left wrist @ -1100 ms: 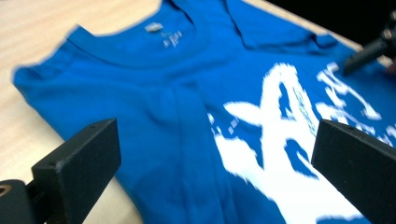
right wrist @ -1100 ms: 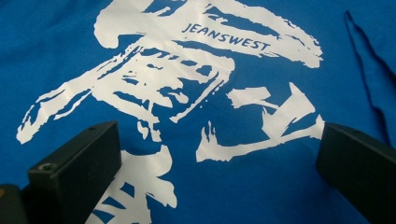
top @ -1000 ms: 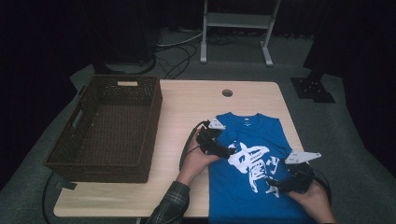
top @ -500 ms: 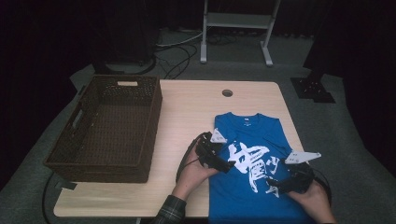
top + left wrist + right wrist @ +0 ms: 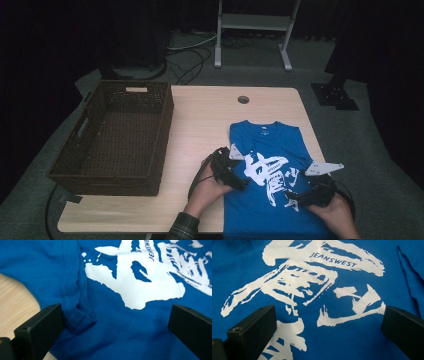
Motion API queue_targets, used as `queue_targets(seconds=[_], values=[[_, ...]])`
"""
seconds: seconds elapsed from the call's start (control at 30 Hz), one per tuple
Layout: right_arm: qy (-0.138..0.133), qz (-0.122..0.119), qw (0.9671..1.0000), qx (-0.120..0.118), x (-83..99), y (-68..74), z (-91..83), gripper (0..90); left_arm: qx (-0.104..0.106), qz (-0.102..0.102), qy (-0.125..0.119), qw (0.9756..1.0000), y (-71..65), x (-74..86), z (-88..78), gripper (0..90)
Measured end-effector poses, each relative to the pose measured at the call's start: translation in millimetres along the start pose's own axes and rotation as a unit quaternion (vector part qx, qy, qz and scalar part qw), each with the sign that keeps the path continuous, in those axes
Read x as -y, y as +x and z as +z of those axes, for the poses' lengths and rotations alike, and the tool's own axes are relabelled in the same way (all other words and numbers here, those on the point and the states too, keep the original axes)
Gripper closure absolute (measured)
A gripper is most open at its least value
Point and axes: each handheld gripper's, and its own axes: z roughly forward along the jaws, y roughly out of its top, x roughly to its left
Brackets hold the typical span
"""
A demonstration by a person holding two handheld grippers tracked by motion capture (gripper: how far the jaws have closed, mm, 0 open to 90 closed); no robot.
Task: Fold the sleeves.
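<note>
A blue T-shirt (image 5: 272, 150) with a white brush-stroke print lies flat on the right half of the wooden table (image 5: 205, 120), collar toward the far side. My left gripper (image 5: 244, 183) hovers open over the shirt's left side; in the left gripper view its jaws straddle the blue T-shirt (image 5: 125, 322) near a folded sleeve seam (image 5: 77, 312) close to the cloth's edge. My right gripper (image 5: 291, 200) is open low over the print near the front edge; the blue T-shirt (image 5: 352, 340) with the word JEANSWEST (image 5: 333, 260) lies between its jaws.
A dark woven basket (image 5: 117, 137) stands on the left part of the table. A round cable hole (image 5: 243, 99) sits near the far edge. A metal stand (image 5: 252, 30) and cables lie on the floor beyond.
My left gripper has moved down the shirt's left side toward the person, from near the sleeve to lower on the print. The right gripper has stayed in place.
</note>
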Motion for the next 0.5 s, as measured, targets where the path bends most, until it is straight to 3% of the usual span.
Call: queue_targets(seconds=[0.1, 0.5], values=[[0.0, 0.0, 1.0, 0.0, 0.0, 0.0, 0.0, 0.0, -0.01, 0.014, 0.007, 0.9998, -2.8, -0.3, 1.2, 0.0], [0.0, 0.0, 1.0, 0.0, 0.0, 0.1, 0.0, 0.0, -0.009, 0.018, 0.01, 0.9998, -3.0, -0.2, 1.1, 0.0]])
